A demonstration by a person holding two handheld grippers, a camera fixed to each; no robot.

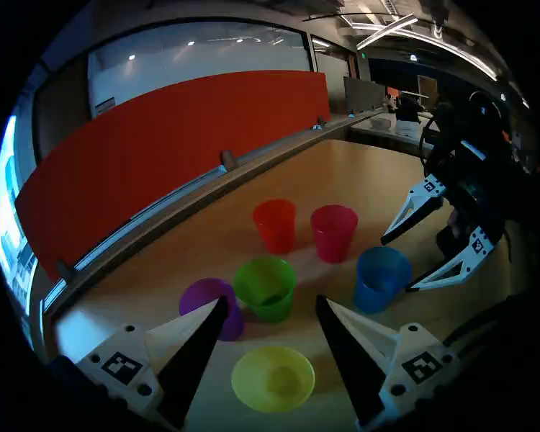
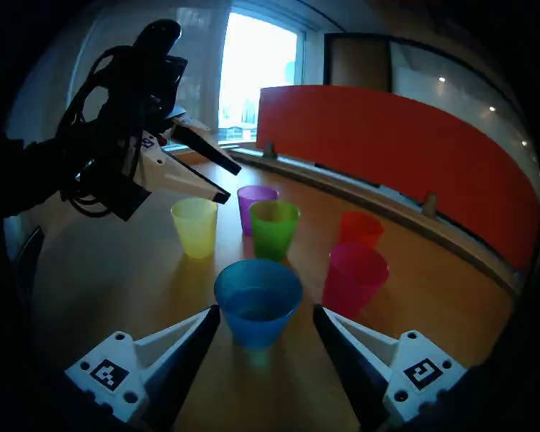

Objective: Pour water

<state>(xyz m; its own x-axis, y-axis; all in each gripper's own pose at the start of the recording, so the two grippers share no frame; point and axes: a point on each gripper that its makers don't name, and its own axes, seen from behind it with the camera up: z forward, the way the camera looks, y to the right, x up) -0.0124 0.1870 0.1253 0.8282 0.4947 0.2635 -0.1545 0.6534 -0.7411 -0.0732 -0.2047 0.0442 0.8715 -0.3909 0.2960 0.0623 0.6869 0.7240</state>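
Note:
Several plastic cups stand on the wooden table (image 1: 342,173): yellow (image 1: 273,378), green (image 1: 266,288), purple (image 1: 207,297), orange (image 1: 275,225), pink (image 1: 334,232) and blue (image 1: 380,277). My left gripper (image 1: 270,301) is open, with the yellow cup low between its fingers. In the right gripper view it (image 2: 232,184) hovers just above the yellow cup (image 2: 195,227). My right gripper (image 2: 265,309) is open, its fingers flanking the blue cup (image 2: 258,299), which seems to hold a little water. The left gripper view shows that gripper (image 1: 398,265) open beside the blue cup.
A red partition (image 1: 176,137) with a grey rail (image 1: 198,198) runs along the table's far edge. A bright window (image 2: 259,72) is behind it. A dark-gloved hand with cables (image 2: 111,144) holds the left gripper. Bare tabletop lies past the cups.

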